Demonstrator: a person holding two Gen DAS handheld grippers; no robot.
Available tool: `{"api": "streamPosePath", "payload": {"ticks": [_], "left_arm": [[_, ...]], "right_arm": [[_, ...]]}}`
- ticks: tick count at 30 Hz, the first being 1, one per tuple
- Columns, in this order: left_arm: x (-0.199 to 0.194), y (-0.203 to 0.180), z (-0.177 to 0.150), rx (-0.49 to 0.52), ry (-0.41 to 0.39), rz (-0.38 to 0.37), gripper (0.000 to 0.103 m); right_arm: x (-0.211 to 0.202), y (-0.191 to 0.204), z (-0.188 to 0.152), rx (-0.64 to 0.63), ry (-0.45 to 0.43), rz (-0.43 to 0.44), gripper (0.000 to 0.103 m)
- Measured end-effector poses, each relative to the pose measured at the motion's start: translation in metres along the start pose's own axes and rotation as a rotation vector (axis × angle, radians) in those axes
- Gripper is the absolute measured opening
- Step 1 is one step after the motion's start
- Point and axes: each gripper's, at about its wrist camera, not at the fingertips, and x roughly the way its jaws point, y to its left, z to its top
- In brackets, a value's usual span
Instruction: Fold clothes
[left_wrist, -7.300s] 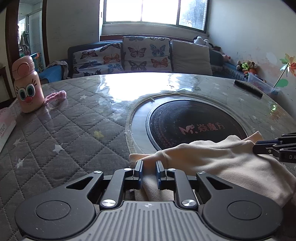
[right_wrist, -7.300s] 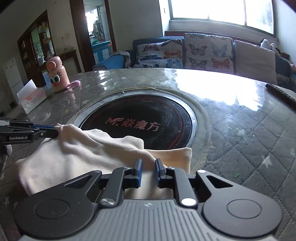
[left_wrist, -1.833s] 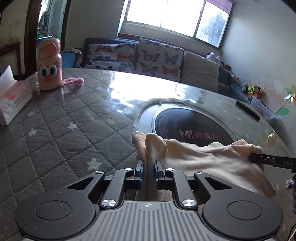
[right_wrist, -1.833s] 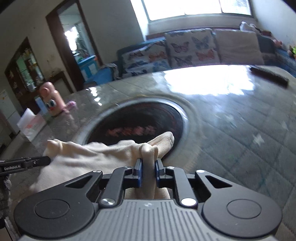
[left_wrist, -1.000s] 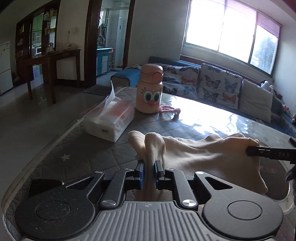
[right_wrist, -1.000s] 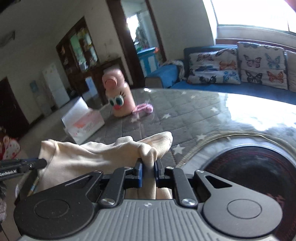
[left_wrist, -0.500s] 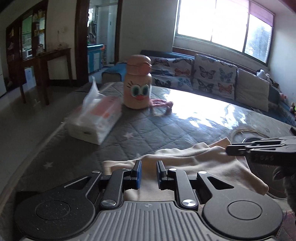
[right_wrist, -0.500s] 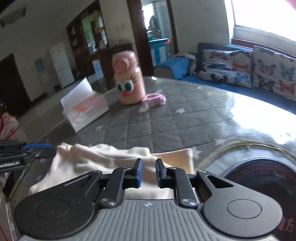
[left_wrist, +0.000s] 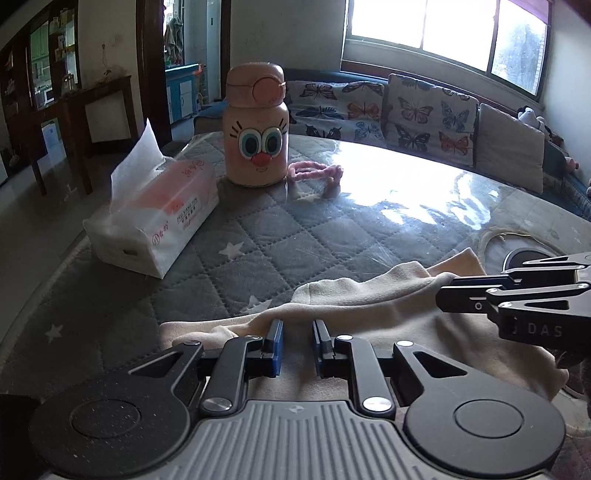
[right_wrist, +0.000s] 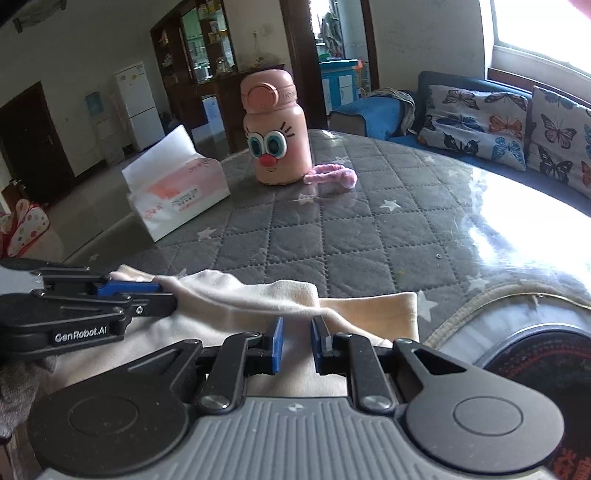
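A cream garment (left_wrist: 369, 299) lies folded on the grey quilted table; it also shows in the right wrist view (right_wrist: 236, 299). My left gripper (left_wrist: 297, 332) is open just above its near left edge, with nothing between the pads. My right gripper (right_wrist: 297, 328) is open over its near right edge, also empty. The right gripper shows side-on in the left wrist view (left_wrist: 517, 299), and the left gripper side-on in the right wrist view (right_wrist: 96, 306).
A pink cartoon-face bottle (left_wrist: 256, 125) stands at the back, with a pink fuzzy band (left_wrist: 314, 171) beside it. A tissue box (left_wrist: 155, 218) sits left. A round black cooktop inset (right_wrist: 546, 362) lies right. The table edge (left_wrist: 55, 266) curves near left.
Both grippers carried the pinched garment leftward toward the bottle and tissue box, lowered it onto the table and opened. In the last half second both pulled back slightly.
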Motion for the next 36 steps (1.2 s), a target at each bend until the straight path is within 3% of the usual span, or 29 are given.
{"api": "streamPosePath", "payload": {"ticks": [12,21,23,27,30,36], "left_arm": [[-0.054,-0.035,-0.036,0.098,-0.028,-0.087,0.019],[-0.055,-0.037,-0.055,0.091,-0.002,-0.059,0.021],[-0.058,-0.037,-0.056,0.086,-0.004,-0.053,0.023],[-0.068,-0.039,-0.06,0.079,-0.015,-0.039,0.044],[-0.076,-0.04,-0.063,0.076,-0.026,-0.026,0.052],[-0.089,-0.042,-0.067,0.066,-0.045,-0.007,0.066]], "right_arm": [[-0.054,0.042,-0.035,-0.159,0.035,0.072,0.016],[-0.054,0.063,-0.062,-0.221,0.035,0.016,0.017],[-0.06,0.063,-0.063,-0.206,0.024,0.02,0.023],[-0.065,0.064,-0.07,-0.195,0.024,0.014,0.029],[-0.071,0.066,-0.074,-0.185,0.013,0.008,0.054],[-0.081,0.067,-0.08,-0.145,-0.006,-0.02,0.067]]}}
